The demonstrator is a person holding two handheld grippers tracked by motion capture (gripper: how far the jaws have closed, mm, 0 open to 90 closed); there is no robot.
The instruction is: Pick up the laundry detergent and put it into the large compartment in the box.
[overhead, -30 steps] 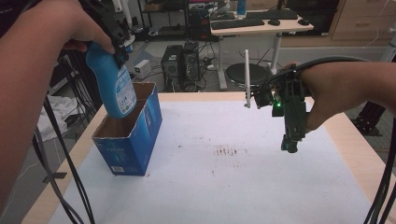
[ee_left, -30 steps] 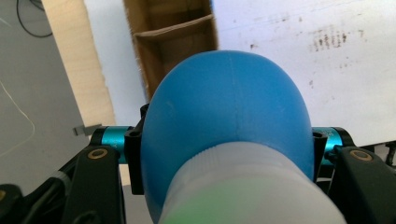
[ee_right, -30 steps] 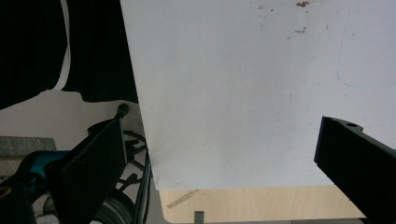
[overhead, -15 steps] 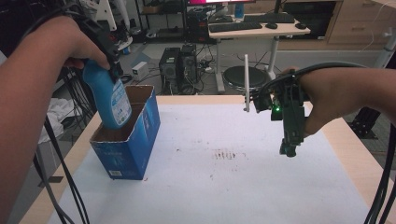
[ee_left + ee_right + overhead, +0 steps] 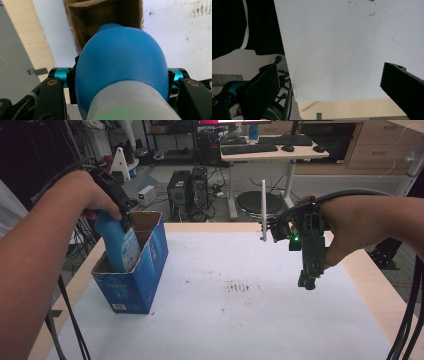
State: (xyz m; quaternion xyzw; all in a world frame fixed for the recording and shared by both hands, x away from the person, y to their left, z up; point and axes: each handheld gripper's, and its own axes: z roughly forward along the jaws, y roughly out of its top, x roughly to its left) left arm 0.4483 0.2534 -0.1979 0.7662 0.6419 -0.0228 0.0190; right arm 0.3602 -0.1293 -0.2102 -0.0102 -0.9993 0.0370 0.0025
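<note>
A blue bottle with a pale label stands partly inside an open blue cardboard box at the table's left side. My left gripper is shut on the bottle's upper part, above the box. In the left gripper view the bottle's blue shoulder sits between the jaws of my left gripper, with the brown box interior beyond it. My right gripper hangs open above the right side of the white table sheet. Nothing lies between the jaws of my right gripper.
A small brown stain marks the sheet's middle. Bare wooden table edge runs along the right, and the same edge appears in the right gripper view. Behind the table stand a stool, computer towers and a desk.
My left gripper has lowered the blue bottle deeper into the box. The right gripper has stayed almost in place, still open.
</note>
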